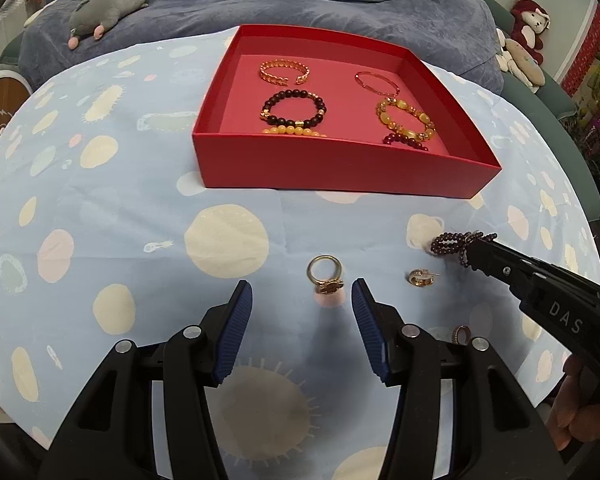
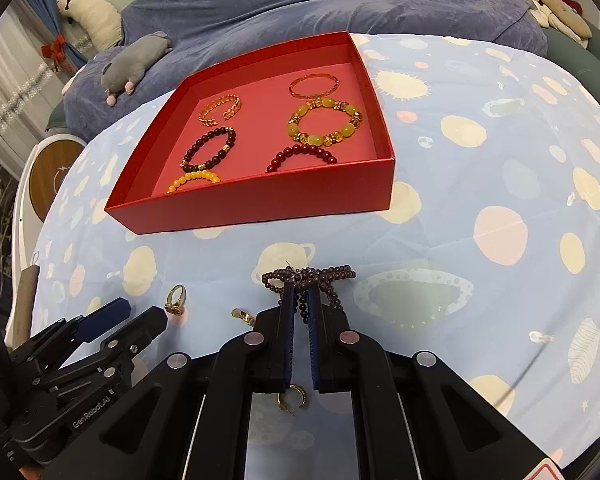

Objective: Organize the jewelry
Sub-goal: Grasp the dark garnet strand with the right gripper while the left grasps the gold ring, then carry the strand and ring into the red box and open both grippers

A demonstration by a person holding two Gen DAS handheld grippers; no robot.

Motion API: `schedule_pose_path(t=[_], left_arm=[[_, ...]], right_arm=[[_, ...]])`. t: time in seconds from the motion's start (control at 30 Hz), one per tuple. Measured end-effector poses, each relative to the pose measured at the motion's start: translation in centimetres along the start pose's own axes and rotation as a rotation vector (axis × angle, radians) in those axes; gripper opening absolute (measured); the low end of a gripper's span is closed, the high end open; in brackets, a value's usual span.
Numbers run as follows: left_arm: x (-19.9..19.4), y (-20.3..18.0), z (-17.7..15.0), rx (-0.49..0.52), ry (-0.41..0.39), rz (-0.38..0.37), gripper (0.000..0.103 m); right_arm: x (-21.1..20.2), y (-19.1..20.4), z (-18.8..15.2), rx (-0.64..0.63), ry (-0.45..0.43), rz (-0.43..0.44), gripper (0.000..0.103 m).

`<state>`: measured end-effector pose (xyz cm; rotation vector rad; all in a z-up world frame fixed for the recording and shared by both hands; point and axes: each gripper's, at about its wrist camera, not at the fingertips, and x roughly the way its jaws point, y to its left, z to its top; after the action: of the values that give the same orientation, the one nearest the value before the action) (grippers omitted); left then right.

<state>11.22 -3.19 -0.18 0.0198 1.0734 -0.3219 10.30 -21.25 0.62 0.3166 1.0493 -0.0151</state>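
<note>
A red box [image 1: 340,168] [image 2: 260,204] on the patterned cloth holds several bracelets: gold, dark-beaded, yellow and red. My right gripper [image 2: 300,292] [image 1: 474,250] is shut on a dark purple bead bracelet [image 2: 312,276] [image 1: 454,245], its loops hanging just above the cloth in front of the box. My left gripper [image 1: 302,292] [image 2: 140,310] is open and empty, with a gold ring [image 1: 326,276] [image 2: 176,298] lying between and just beyond its fingertips.
A small gold earring [image 1: 420,277] [image 2: 242,315] lies right of the ring. A dark ring [image 1: 461,334] lies by my left gripper's right finger. A gold hoop [image 2: 294,396] lies under my right gripper. Plush toys [image 1: 108,8] sit on the blue bedding behind.
</note>
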Motion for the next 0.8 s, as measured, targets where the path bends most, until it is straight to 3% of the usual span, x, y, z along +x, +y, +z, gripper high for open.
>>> schedule_pose_path(t=[0.23, 0.3, 0.37, 0.8], left_arm=[[1.5, -1.1, 0.3, 0.022, 0.014, 0.0, 0.04], [1.7, -1.1, 0.4, 0.027, 0.017, -0.003, 0.025], [1.7, -1.1, 0.6, 0.028, 0.022, -0.013, 0.018], [-0.6, -0.6, 0.4, 0.009, 0.002, -0.027, 0.014]], right_arm=[[-0.1, -0.3, -0.4, 0.003, 0.008, 0.002, 0.006], [0.0, -0.3, -0.5, 0.003, 0.009, 0.003, 0.006], [0.0, -0.3, -0.5, 0.005, 0.008, 0.004, 0.006], [-2.7, 0.3, -0.5, -0.002, -0.037, 0.031, 0.006]])
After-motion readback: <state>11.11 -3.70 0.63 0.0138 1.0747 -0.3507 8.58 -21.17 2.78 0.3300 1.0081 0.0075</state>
